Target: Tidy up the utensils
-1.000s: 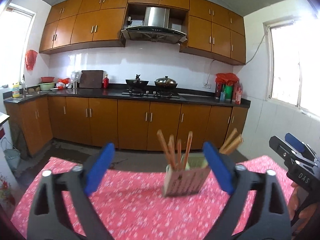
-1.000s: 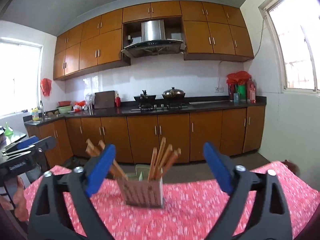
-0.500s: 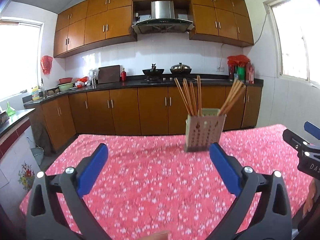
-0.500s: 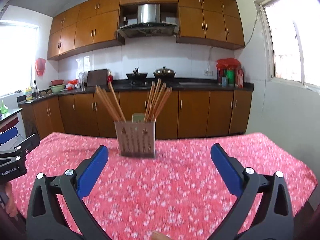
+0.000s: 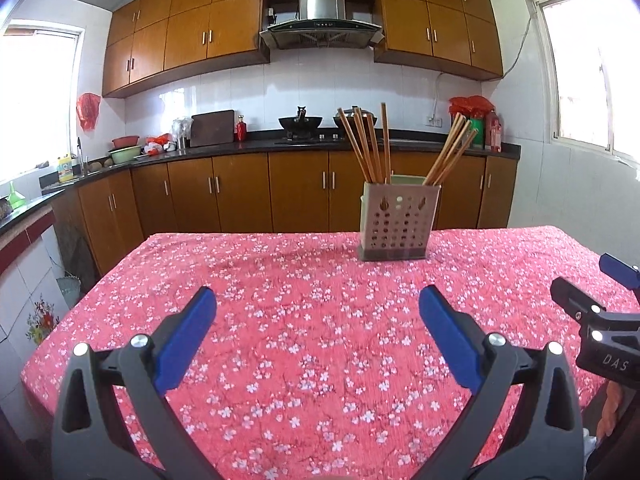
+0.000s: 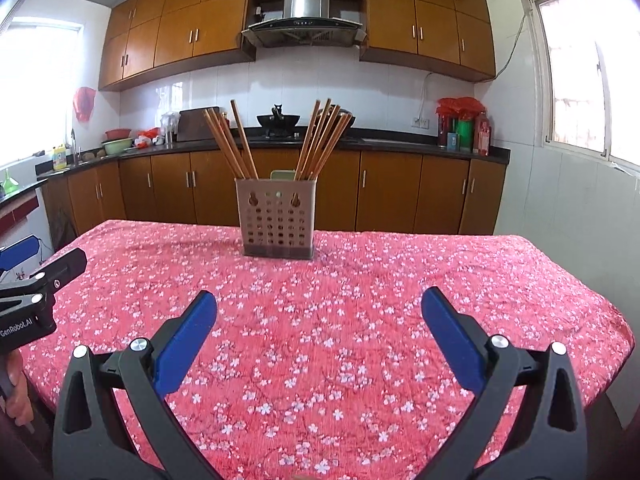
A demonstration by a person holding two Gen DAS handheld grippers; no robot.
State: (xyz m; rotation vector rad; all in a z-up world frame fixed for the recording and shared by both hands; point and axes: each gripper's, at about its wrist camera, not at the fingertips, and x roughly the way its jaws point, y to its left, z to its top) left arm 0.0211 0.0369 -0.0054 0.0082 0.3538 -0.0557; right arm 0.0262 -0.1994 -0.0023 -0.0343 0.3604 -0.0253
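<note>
A beige perforated utensil holder [image 5: 394,222] [image 6: 277,218] stands upright at the far side of the red flowered tablecloth [image 5: 312,312] [image 6: 328,312]. Two bunches of brown wooden chopsticks [image 5: 370,144] [image 6: 236,142] stick up from it and lean left and right. My left gripper [image 5: 316,308] is open and empty, well short of the holder. My right gripper [image 6: 318,308] is open and empty too, at about the same distance. Each gripper shows at the edge of the other's view: the right one [image 5: 592,316], the left one [image 6: 32,296].
Beyond the table runs a kitchen counter [image 5: 256,146] with wooden cabinets, a stove with a wok [image 5: 300,122] and a pot, bottles [image 6: 464,132] at the right end and a sink at the left. The table's far edge lies just behind the holder.
Both grippers have pulled back from the holder and risen; it now looks smaller, farther and higher in each view. The holder stays in place. Both grippers remain open.
</note>
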